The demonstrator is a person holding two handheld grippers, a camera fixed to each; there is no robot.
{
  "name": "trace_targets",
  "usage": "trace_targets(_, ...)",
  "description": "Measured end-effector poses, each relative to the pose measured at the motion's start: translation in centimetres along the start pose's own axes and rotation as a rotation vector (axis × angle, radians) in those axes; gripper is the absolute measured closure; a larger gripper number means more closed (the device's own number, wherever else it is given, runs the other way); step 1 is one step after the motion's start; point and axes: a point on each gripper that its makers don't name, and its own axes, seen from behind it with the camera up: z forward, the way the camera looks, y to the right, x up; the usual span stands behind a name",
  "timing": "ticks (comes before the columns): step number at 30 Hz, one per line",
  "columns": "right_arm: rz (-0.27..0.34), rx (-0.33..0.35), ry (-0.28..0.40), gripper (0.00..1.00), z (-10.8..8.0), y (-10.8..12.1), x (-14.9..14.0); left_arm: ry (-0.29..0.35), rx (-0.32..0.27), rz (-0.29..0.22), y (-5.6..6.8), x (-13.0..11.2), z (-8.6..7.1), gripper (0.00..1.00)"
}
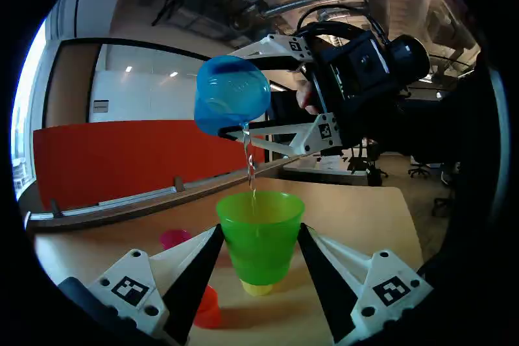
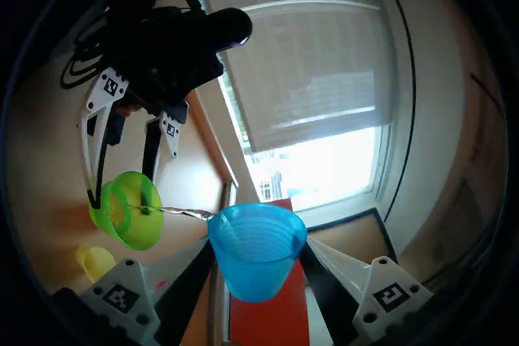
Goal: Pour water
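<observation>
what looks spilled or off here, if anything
Nothing stands out: the tilted blue cup sends a thin stream straight into the green cup, and I see no puddle on the table.

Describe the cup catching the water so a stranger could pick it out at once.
Start at the wooden table in front of the orange partition. Over its near part, the left tongs clamp an upright green cup, with water streaming in from a tilted blue cup above. It alone is green and held; the pink cup, red cup and yellow cup nearby sit on the table.
</observation>
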Motion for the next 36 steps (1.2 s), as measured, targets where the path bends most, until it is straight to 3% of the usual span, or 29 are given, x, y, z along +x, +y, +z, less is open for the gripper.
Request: trace_targets(36, -0.098, -0.028, -0.002, 0.11, -0.5, 0.6, 1.1, -0.001, 0.005, -0.002, -0.1, -0.1, 0.0, 0.17)
